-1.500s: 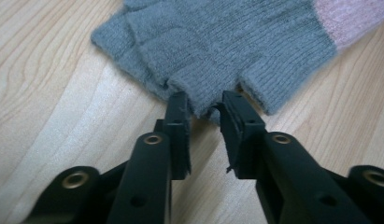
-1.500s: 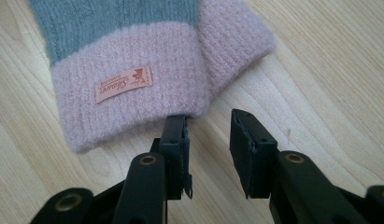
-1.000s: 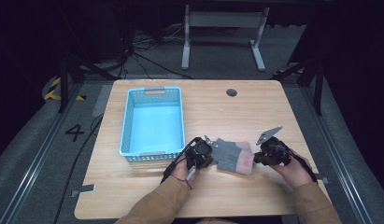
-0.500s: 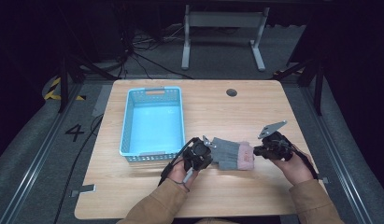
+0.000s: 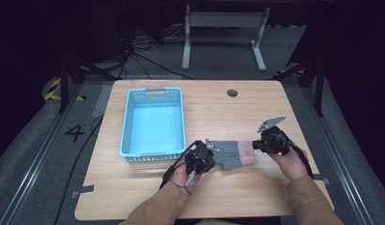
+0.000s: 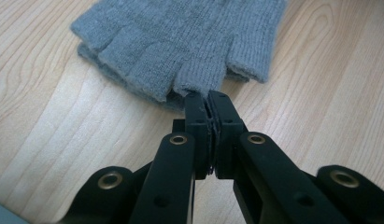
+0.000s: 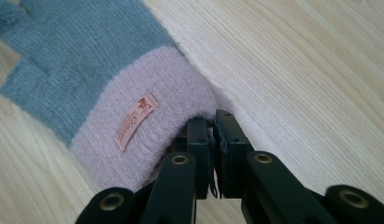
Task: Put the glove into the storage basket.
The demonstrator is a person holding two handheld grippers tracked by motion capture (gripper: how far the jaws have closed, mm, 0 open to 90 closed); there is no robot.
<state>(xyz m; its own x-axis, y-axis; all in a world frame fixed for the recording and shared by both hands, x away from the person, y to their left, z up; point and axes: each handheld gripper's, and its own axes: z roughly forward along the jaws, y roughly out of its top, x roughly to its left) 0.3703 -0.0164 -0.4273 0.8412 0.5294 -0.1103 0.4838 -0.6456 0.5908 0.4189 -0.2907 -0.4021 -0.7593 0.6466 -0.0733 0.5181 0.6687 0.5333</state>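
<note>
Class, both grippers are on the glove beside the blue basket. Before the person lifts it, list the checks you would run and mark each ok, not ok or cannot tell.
1. Left gripper shut on the glove's grey finger end: ok.
2. Right gripper shut on the pink cuff: ok.
3. Both layers of knit caught in each grip: cannot tell.
4. Glove lying flat on the table: ok.
5. Blue basket empty, ready to take it: ok.

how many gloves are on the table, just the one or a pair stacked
2, it seems: a grey glove with a pink cuff lies right of the blue basket, and a second grey layer's edge peeks beneath its fingers.
</note>
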